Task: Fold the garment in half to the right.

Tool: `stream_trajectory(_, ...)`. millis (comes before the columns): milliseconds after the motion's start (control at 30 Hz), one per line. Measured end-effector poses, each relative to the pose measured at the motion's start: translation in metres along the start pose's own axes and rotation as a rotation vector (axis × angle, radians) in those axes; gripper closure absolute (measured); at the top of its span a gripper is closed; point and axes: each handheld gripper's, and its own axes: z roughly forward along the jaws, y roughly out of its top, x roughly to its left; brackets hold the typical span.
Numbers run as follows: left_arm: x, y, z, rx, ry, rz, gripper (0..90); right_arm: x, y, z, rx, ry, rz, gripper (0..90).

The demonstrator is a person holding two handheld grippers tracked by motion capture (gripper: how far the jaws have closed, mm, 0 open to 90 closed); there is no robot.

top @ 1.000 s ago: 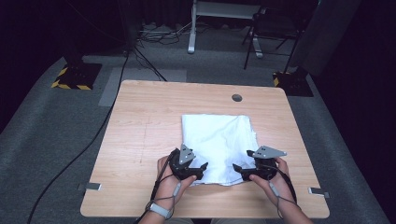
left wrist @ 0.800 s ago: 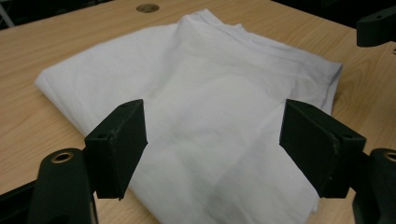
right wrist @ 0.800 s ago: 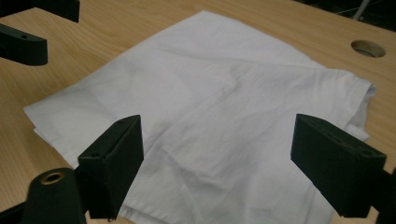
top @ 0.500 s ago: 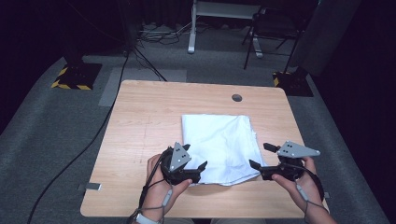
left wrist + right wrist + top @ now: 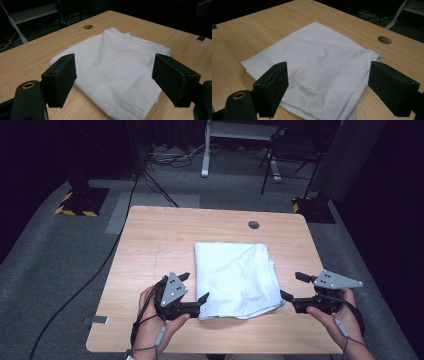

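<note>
A folded white cloth (image 5: 235, 277) lies flat on the wooden table (image 5: 160, 235), right of centre and reaching toward the near edge. My left gripper (image 5: 194, 286) hovers just off the cloth's near left corner, jaws open and empty. My right gripper (image 5: 291, 285) hovers beside the near right corner, also open with nothing in it. In the left gripper view the cloth (image 5: 117, 67) spreads out beyond the open left gripper (image 5: 113, 75). In the right gripper view the cloth (image 5: 319, 65) lies past the open right gripper (image 5: 328, 82), its layered edges nearest me.
A round cable hole (image 5: 253, 224) sits in the table behind the cloth. Bare wood lies left of the cloth. On the dark floor beyond are a white desk leg (image 5: 205, 150), a chair (image 5: 290, 155), cables (image 5: 150, 180) and a hazard-striped base (image 5: 80, 202).
Both grippers have lifted off the cloth's near corners and drawn apart, the left one toward the left and the right one toward the right. The cloth stays flat.
</note>
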Motion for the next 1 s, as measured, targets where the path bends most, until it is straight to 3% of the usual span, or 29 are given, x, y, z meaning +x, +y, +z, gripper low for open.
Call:
stream_trajectory(300,0.019,-0.010,-0.019,-0.018,0.048,0.006,18.1,-0.012,-0.006,-0.006,0.011,-0.007,-0.006,16.7)
stream_trajectory(733,0.043,-0.033,-0.036,0.033,0.072,-0.036,13.6,-0.032,-0.023,-0.019,0.026,-0.034,-0.002,15.5)
stream_trajectory(1000,0.058,-0.048,-0.041,0.076,0.085,-0.035,11.6,-0.043,-0.038,-0.017,0.063,-0.036,0.002,15.5)
